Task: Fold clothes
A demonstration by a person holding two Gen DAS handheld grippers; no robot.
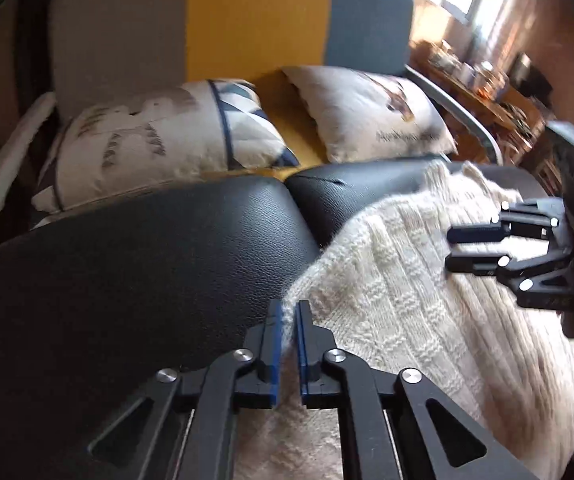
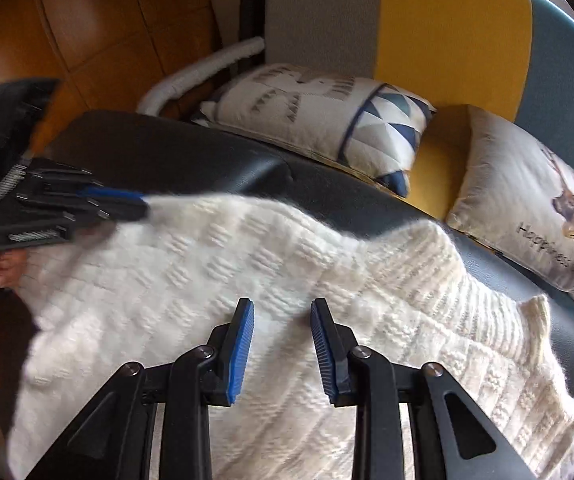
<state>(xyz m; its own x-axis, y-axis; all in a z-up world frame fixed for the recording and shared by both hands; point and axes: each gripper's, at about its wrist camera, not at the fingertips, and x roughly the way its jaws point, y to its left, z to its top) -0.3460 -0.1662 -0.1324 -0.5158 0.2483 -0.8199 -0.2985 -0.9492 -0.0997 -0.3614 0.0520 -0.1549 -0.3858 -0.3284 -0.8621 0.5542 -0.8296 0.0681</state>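
Folding barely begun: left gripper [image 1: 288,312] pinches the cream sweater's [image 2: 247,264] edge; right gripper [image 2: 283,312] hovers half-open over its middle, holding nothing

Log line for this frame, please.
left gripper: shut on sweater edge | right gripper: open over sweater | surface: black cushion

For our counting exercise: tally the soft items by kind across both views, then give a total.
Cream knitted sweater: 1
Printed cushions: 2, triangle-patterned cushion and "Happiness" cushion
Black padded seats: 2, left seat and right seat
Total: 5
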